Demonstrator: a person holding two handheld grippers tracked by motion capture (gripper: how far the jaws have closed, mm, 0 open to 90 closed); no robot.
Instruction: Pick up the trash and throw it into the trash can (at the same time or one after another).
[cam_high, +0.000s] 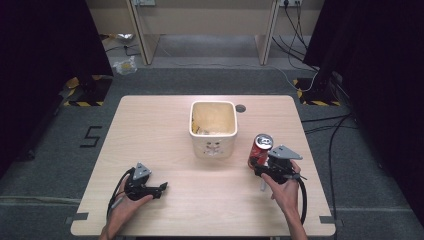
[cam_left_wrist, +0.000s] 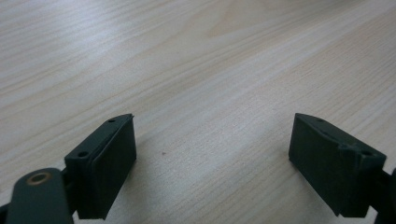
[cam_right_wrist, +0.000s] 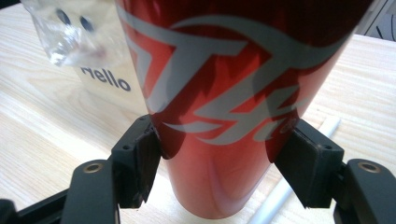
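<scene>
Your right gripper pinches the red can upright, the cream bin lying just beyond it and leftward. Your left gripper rests spread and empty on the table, farther from the bin.

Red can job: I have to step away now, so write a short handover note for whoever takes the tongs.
Right tongs: shut on the red can, upright, right of the cream bin.
Left tongs: open, holding nothing, over bare table at near left.
A white straw lies on the table behind the can.
Done: can gripped.
Left, probably: carry the can over the bin, which already holds some scraps, and let go.
</scene>
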